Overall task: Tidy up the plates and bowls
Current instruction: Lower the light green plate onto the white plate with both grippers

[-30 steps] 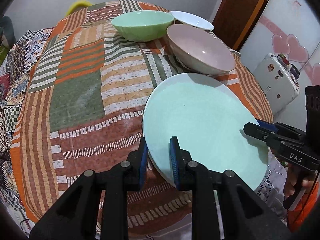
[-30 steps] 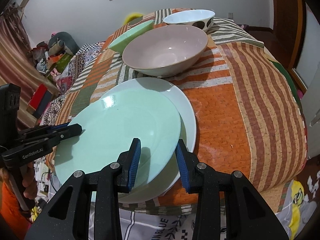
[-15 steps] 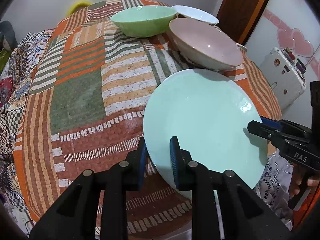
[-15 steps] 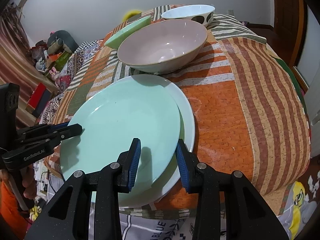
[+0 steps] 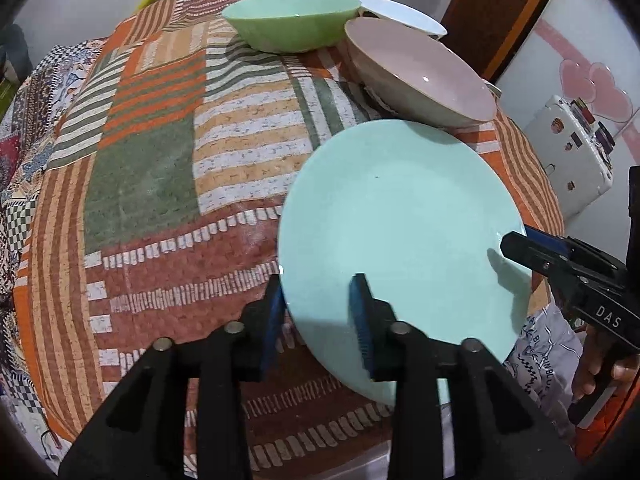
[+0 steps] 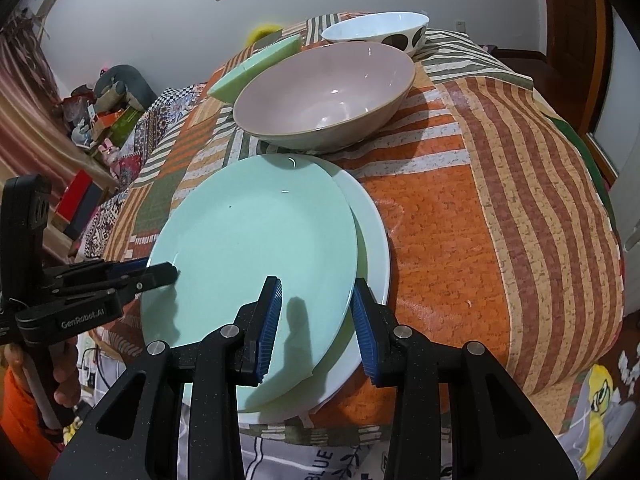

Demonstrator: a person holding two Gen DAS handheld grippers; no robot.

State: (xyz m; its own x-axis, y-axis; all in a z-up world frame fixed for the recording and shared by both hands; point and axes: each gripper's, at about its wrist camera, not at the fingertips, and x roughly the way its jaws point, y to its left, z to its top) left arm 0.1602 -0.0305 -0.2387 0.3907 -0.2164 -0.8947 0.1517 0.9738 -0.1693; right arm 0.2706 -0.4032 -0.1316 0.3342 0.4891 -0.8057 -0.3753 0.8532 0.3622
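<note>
Pointing steeply down, left gripper [image 5: 318,312] jaws are opening around the mint plate [image 5: 400,240] rim; right gripper [image 6: 316,320] jaws straddle it, spread.

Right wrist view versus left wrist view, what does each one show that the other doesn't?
Only the right wrist view shows the white plate under the mint plate, and dark spots on the white bowl. Only the left wrist view shows the green bowl whole. Both share the mint plate, the pink bowl, the left gripper, its jaws opening around the plate's rim, and the right gripper.
</note>
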